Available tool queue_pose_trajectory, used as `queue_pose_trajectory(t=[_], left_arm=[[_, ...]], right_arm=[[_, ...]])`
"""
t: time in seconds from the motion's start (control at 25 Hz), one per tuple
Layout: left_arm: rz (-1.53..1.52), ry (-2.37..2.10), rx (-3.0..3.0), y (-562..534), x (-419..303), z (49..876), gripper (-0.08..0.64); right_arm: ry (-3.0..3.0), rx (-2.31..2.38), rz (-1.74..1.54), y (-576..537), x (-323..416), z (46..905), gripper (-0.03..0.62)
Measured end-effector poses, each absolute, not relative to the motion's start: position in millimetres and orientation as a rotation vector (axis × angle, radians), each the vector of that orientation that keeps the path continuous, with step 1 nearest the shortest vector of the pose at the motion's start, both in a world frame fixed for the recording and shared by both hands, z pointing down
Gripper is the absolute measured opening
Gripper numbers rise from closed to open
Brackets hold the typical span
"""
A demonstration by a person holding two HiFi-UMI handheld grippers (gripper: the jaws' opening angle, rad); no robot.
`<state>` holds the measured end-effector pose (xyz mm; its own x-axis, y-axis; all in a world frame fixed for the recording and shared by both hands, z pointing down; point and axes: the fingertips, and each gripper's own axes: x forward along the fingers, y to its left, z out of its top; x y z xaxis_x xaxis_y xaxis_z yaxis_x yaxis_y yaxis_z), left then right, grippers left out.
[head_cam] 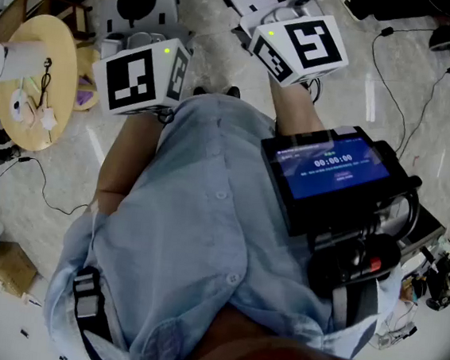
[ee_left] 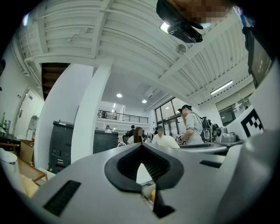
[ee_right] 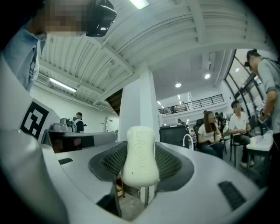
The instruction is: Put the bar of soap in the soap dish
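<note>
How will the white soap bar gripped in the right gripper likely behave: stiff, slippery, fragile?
The bar of soap looks stiff: no dent shows where the right gripper clamps it. Its smooth, rounded sides probably make it slippery, so it might twist or slide.

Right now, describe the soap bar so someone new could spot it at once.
Look in the right gripper view at the grey right claw filling the lower half of the picture. Standing upright between its dark ribbed pads is the soap bar: a creamy white, rounded, waisted block with embossed lettering, pale and smooth against the dark pads.
</note>
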<state>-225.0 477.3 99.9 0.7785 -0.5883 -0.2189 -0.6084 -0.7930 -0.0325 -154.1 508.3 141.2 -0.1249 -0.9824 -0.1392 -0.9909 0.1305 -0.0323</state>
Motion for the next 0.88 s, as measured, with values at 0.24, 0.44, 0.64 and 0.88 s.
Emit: queue_pose_trajectory(t=[0.24, 0.44, 0.64, 0.88], left_arm=[[0.298, 0.965, -2.869, 478.7, -223.9, 101.2, 0.008], [0.298, 0.960, -2.865, 479.3, -222.0, 101.4, 0.008], [0.305, 0.959, -2.861, 480.3, -221.9, 100.6, 0.008], [0.317, 0.962, -2.865, 485.9, -223.1, 103.2, 0.008]], right_arm=[[2.257, -1.992, 0.097, 510.4, -152.8, 143.0, 0.207], [2.247, -1.993, 0.102, 511.4, -150.1, 142.6, 0.207], [2.251, -1.976, 0.105, 511.6, -150.4, 142.5, 0.207], [2.239, -1.914, 0.078, 518.3, -151.2, 144.2, 0.206]])
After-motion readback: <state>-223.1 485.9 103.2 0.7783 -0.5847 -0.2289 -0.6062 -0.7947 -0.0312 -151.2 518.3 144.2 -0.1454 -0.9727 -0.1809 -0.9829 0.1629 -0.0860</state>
